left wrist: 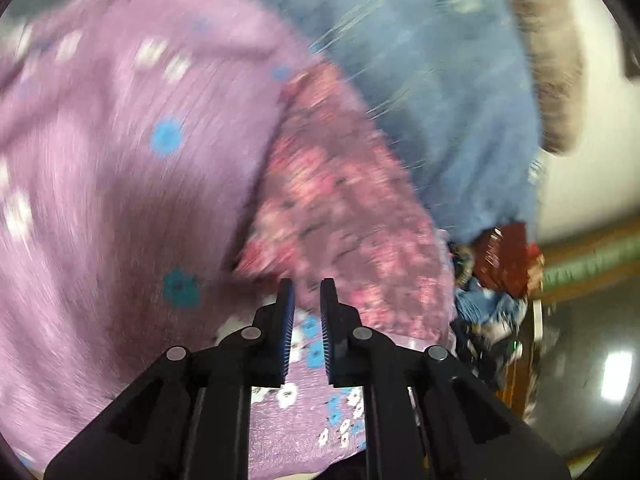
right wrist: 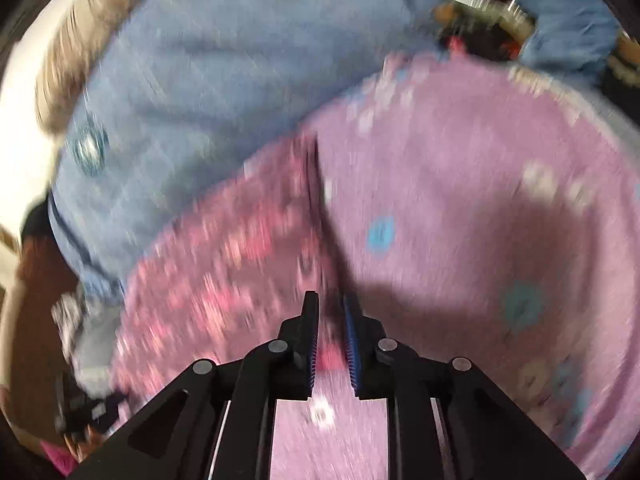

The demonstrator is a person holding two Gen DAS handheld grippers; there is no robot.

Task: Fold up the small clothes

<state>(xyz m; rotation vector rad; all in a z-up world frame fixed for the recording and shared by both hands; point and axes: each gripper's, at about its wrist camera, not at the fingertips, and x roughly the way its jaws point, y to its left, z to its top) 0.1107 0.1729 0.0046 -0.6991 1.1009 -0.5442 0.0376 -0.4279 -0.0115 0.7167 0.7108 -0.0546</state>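
The left tool (left wrist: 307, 292) is nearly closed, lilac flowered garment (left wrist: 120, 160) pinched between its fingers; the right tool (right wrist: 331, 304) is likewise narrow on the same cloth. The garment spreads ahead of both, its pink-patterned panel (left wrist: 340, 208) between them, over blue clothing (left wrist: 440, 100).

white wall (left wrist: 592, 128) right | dark glossy floor (left wrist: 580, 360), bright light reflection (left wrist: 618, 376) | green pipe (left wrist: 592, 266) along base

Lilac garment (left wrist: 100, 184) with blue and white flowers, pink floral cloth (left wrist: 344, 216), plain blue cloth (left wrist: 440, 92).
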